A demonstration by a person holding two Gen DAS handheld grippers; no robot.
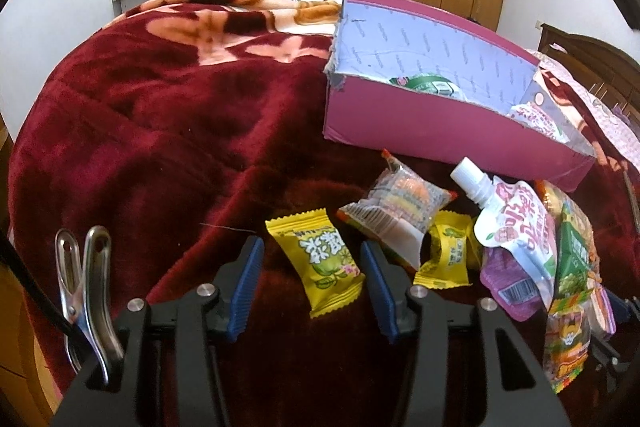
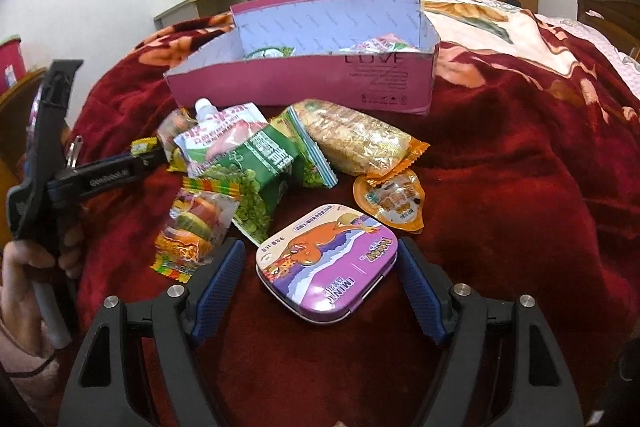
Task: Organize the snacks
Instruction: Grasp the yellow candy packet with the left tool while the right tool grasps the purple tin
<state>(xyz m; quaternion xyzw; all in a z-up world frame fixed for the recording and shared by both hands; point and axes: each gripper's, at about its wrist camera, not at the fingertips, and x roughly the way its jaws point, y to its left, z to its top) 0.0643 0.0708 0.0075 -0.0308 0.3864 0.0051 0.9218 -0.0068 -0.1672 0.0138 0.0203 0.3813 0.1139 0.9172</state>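
We've got snacks piled on the bed (image 1: 140, 115), w/ the pink box (image 1: 420, 131) beyond them.

Left first: the left tongs (image 1: 312, 275) stand partly open, holding nothing. The yellow candy (image 1: 320, 267) lies flat btwn the blue pads, which don't seem to press on it. Its long axis runs from about 11 to 5 o'clock in the left wrist view, so roughly along the tongs, slightly skewed; the pads would close across its short side. From there the box sits at about 1 o'clock, well apart. A 2nd yellow candy (image 1: 444, 259) and a clear burger-gummy pack (image 1: 400, 211) lie just right of the right pad, near enough to get nudged, we'd guess.

Right side: the right tongs (image 2: 320, 283) are wide open, empty. The mint tin (image 2: 328, 263) lies flat on the bed btwn the pads, w/ gaps on both sides. Its longer side runs approx 8 to 2 o'clock, so it's askew to the pads. The box (image 2: 304, 83) is at 12 o'clock past the pile.

We judge each hand has its own pick: left nearer the candy, right nearer the tin. Both still need closing, then a carry fwd to the box, where a few packs already lie.
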